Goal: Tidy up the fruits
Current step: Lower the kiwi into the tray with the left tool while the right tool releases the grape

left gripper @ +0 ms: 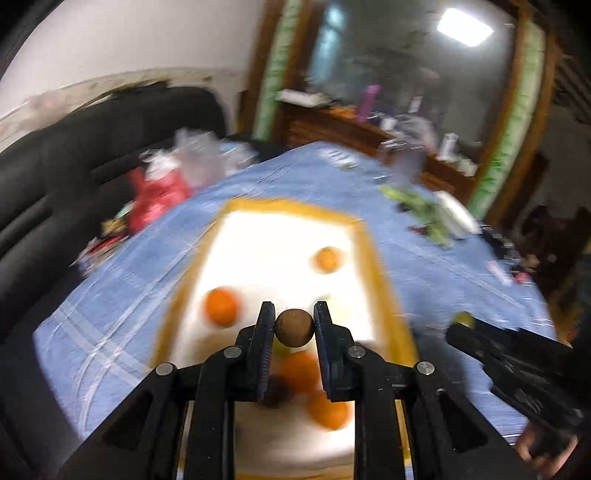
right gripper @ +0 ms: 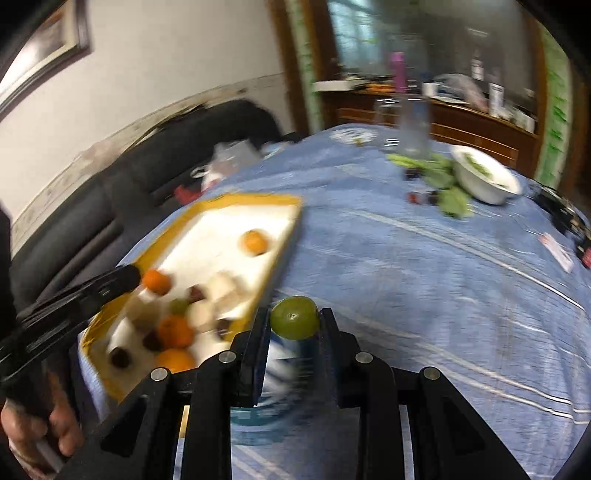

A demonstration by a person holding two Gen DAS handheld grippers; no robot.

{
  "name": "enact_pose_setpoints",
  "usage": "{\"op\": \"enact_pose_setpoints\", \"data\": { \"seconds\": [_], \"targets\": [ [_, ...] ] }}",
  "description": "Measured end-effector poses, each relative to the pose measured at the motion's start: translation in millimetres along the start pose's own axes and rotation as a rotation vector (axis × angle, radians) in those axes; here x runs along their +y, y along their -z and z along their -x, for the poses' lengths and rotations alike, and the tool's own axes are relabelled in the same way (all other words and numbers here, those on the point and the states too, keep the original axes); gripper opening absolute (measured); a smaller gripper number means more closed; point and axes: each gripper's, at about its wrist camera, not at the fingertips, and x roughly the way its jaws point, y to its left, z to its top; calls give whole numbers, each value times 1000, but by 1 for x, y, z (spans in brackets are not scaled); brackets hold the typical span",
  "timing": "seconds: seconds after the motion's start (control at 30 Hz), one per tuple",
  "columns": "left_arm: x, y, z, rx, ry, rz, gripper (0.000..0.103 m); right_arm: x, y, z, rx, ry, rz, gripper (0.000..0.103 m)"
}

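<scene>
Carrying fruit both sides: left gripper [left gripper: 294,320] jaws pinch a brown ball [left gripper: 294,328], right gripper [right gripper: 294,320] jaws clamp a green fruit [right gripper: 294,317]; oranges [right gripper: 174,331] already in the tray [right gripper: 236,201], sorting looks midway.

Indoor light, moderate. Ceiling lamp [left gripper: 466,26] reflected in glass, blown out to white. Tray [left gripper: 373,258] floor overexposed near its centre, detail lost. Motion blur heavy on tray, oranges and cloth [right gripper: 424,277] in both views; gripper fingers [left gripper: 266,325] near the lens stay sharp. Fisheye bends the wall line; black vignette at the corners. Room beyond the tray soft, dim.
</scene>
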Motion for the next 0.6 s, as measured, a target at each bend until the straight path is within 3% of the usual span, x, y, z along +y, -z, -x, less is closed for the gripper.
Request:
{"op": "enact_pose_setpoints", "data": {
  "seconds": [0.17, 0.23, 0.3, 0.37, 0.43, 0.5, 0.6],
  "targets": [
    [30, 12, -12, 60, -39, 43, 21, 52, 16, -25, 67, -49, 101, 30],
    [32, 15, -13, 60, -43, 46, 21, 68, 21, -26, 42, 18, 172, 30],
    [32, 17, -12, 56, -47, 44, 21, 76, 25, -30, 67, -16, 198, 30],
    [33, 17, -12, 48, -53, 45, 21, 83, 29, -33, 68, 4, 224, 30],
    [30, 17, -13, 45, -47, 45, 27, 85, 31, -36, 64, 13, 243, 30],
    [32, 17, -7, 30, -38, 53, 47, 86, 33, -40, 74, 7, 242, 30],
    [31, 16, 1, 3, -42, 48, 57, 92, 35, -42, 78, 4, 251, 30]
  ]
}}
